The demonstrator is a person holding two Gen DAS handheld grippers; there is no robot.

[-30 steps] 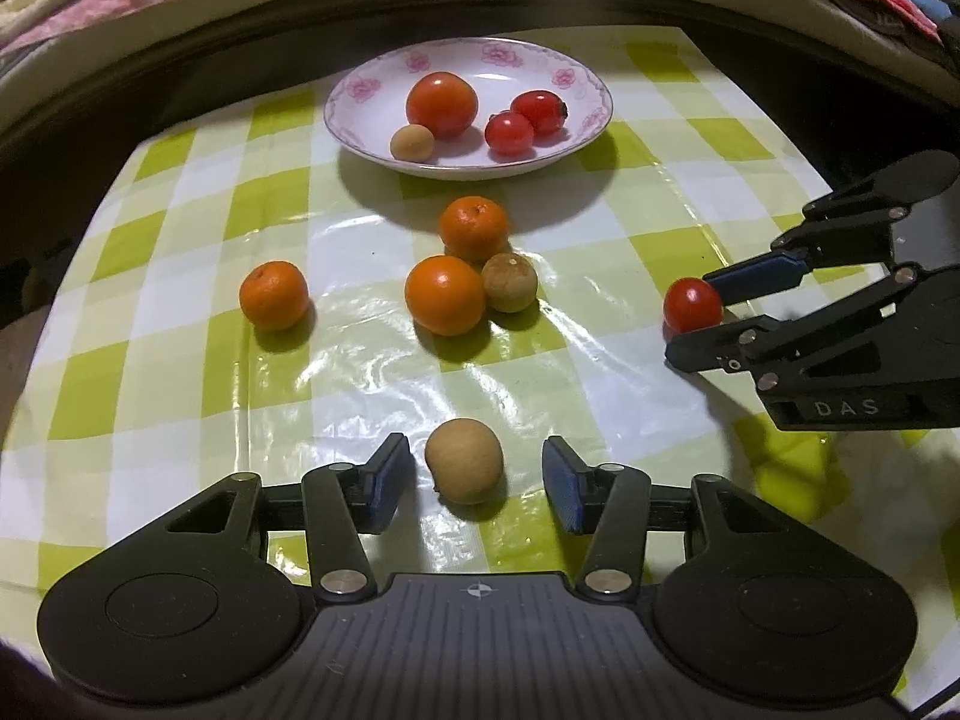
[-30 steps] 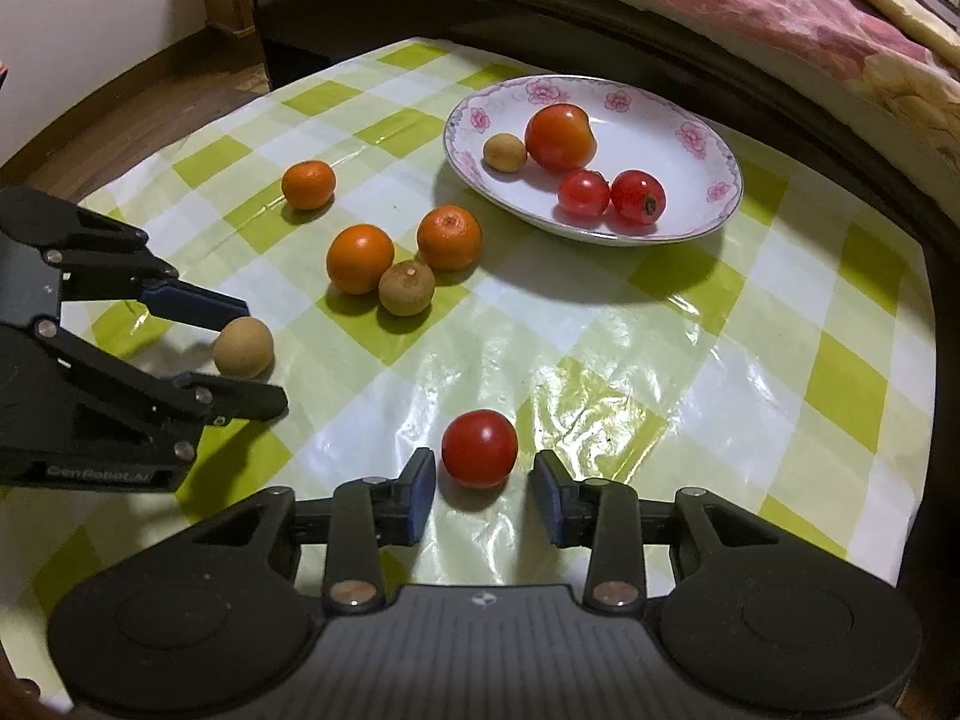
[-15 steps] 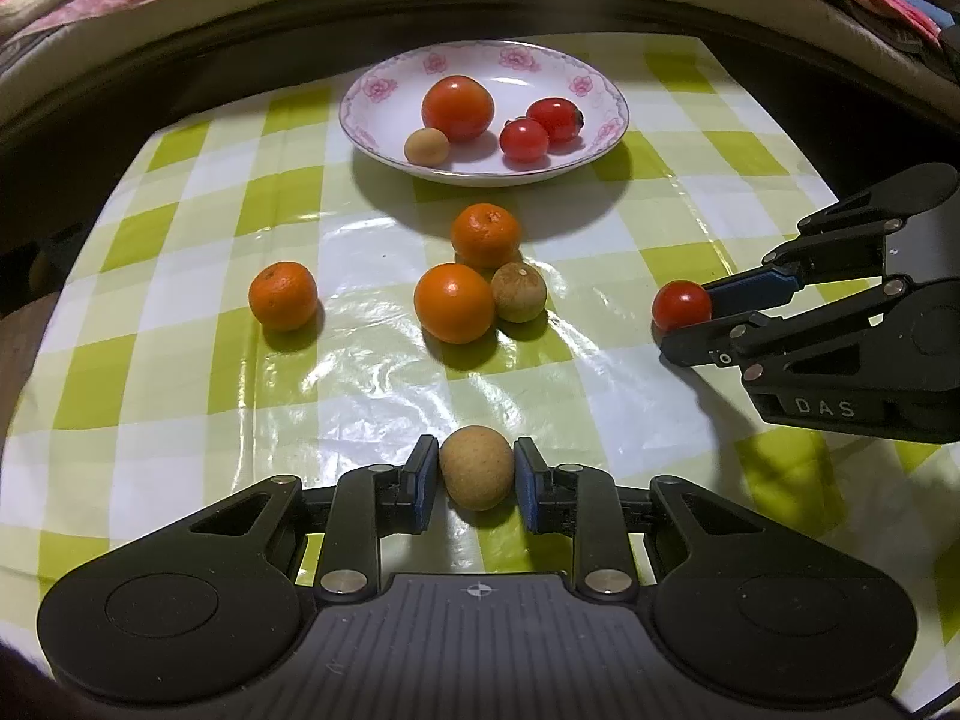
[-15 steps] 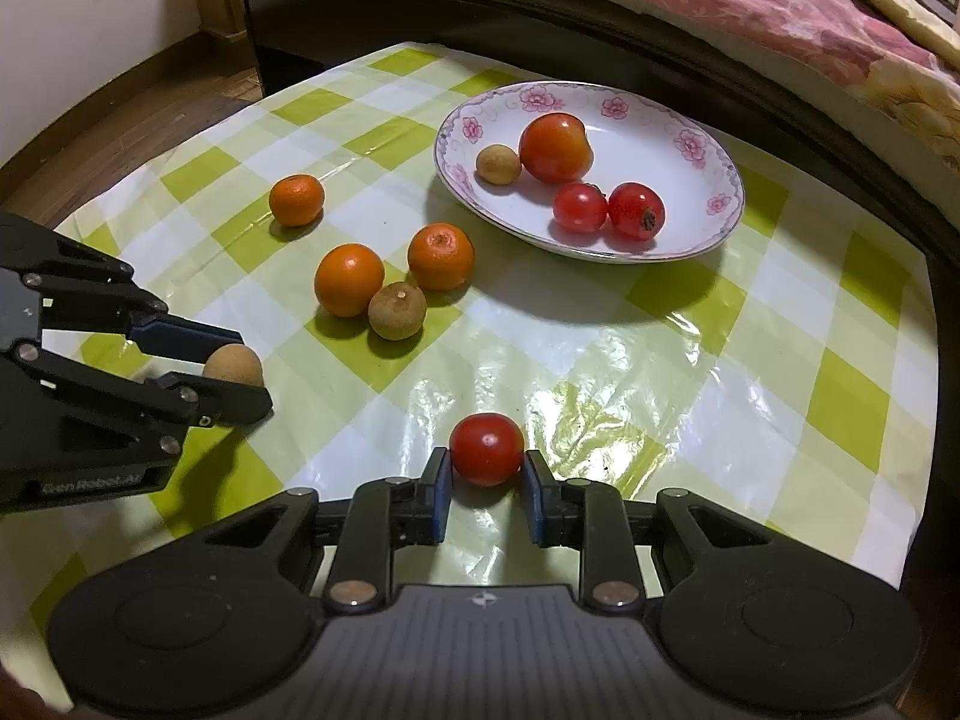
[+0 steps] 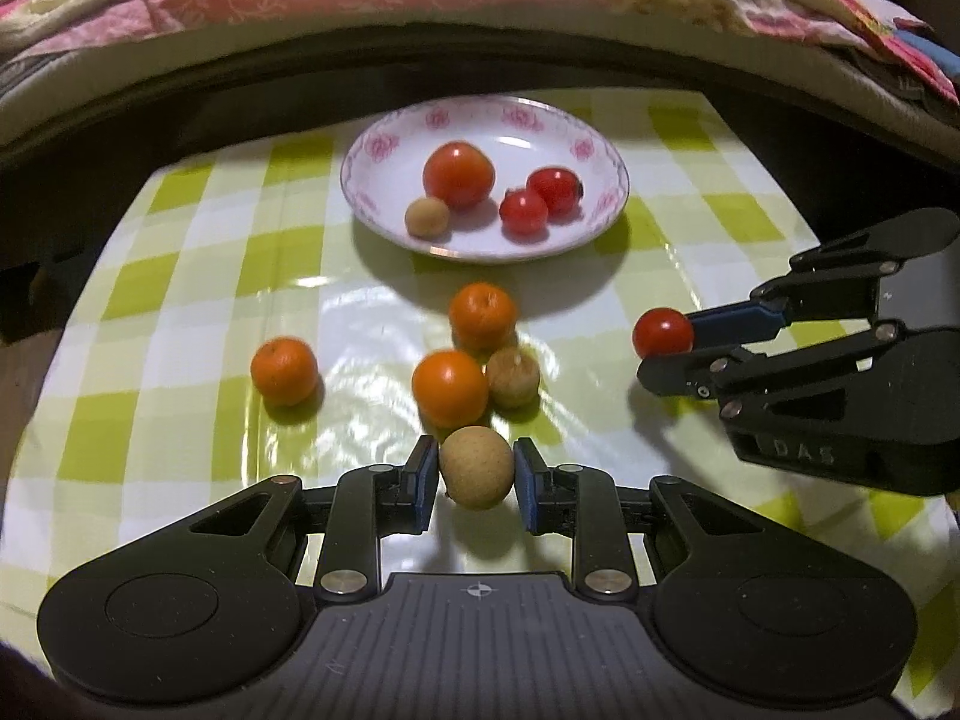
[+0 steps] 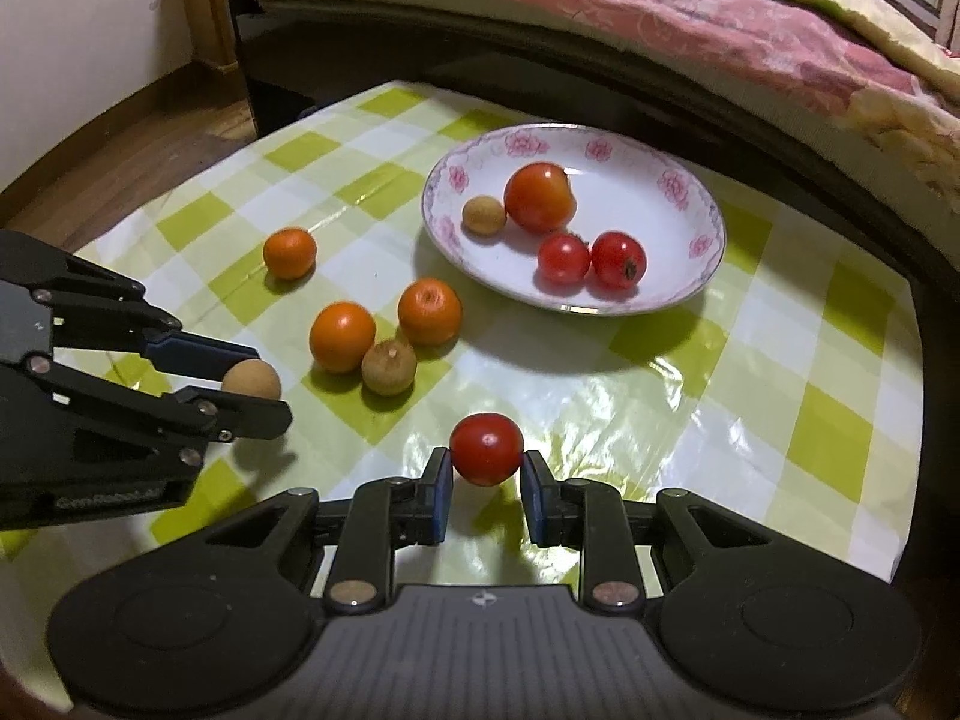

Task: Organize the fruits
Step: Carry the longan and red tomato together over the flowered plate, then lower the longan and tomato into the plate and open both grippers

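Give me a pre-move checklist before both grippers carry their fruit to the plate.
1. Left gripper jaws shut on the tan fruit: ok.
2. Right gripper jaws shut on the red tomato: ok.
3. Both fruits clear of the tablecloth: cannot tell.
4. Free room on the plate: ok, near side bare.
5. Left gripper's path ahead: not ok, oranges and a brown fruit sit directly in front.

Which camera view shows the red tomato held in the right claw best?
The right wrist view: the tomato sits central and whole between the right claw pads. The left wrist view shows it small, at the side, partly hidden by a finger.
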